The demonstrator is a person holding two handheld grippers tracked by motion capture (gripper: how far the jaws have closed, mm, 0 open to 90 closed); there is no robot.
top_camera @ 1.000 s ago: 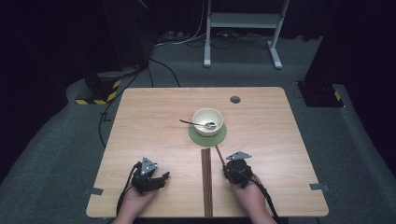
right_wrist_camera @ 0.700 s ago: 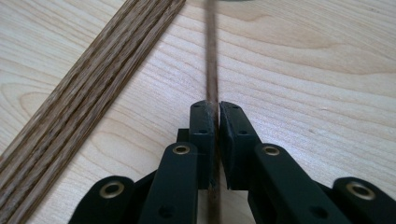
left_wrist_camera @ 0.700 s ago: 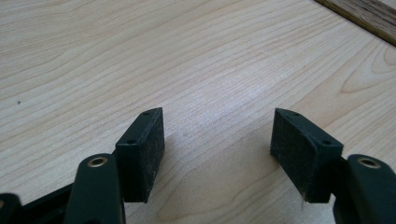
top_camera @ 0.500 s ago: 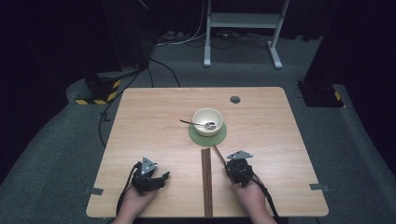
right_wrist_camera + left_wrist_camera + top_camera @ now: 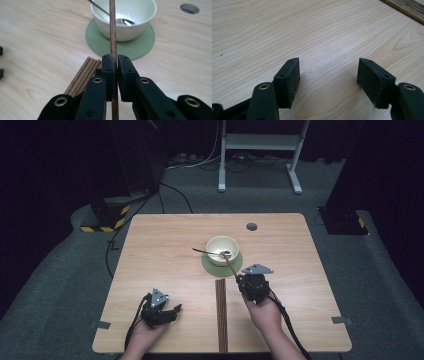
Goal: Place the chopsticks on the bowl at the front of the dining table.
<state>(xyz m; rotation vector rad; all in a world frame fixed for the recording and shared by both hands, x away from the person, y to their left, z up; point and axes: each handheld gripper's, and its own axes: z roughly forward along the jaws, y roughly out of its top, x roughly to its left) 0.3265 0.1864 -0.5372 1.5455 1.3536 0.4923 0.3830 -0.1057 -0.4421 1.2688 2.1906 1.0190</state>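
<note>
The right gripper (image 5: 239, 279) is clamped tight on a single wooden stick (image 5: 113, 37), its two black pads pressed against the stick's sides; the jaws have just been closing onto it. The stick runs forward from the gripper and its far end points over the white bowl (image 5: 223, 250). The bowl stands on a round green coaster (image 5: 235, 266) a little beyond the middle of the bench (image 5: 160, 250), and a spoon (image 5: 207, 253) lies in it with its dark handle sticking out over the rim toward the left edge. The gripper sits just nearer than the coaster, right of the bench's midline.

The remaining sticks (image 5: 221, 312) lie side by side in a flat bundle, running from just beside the right gripper back to the near edge of the bench.

The left gripper (image 5: 172, 310) rests near the near-left corner, its jaws wide apart with only bare wood between them. A small round hole (image 5: 251, 226) sits close to the far edge, toward the right.
</note>
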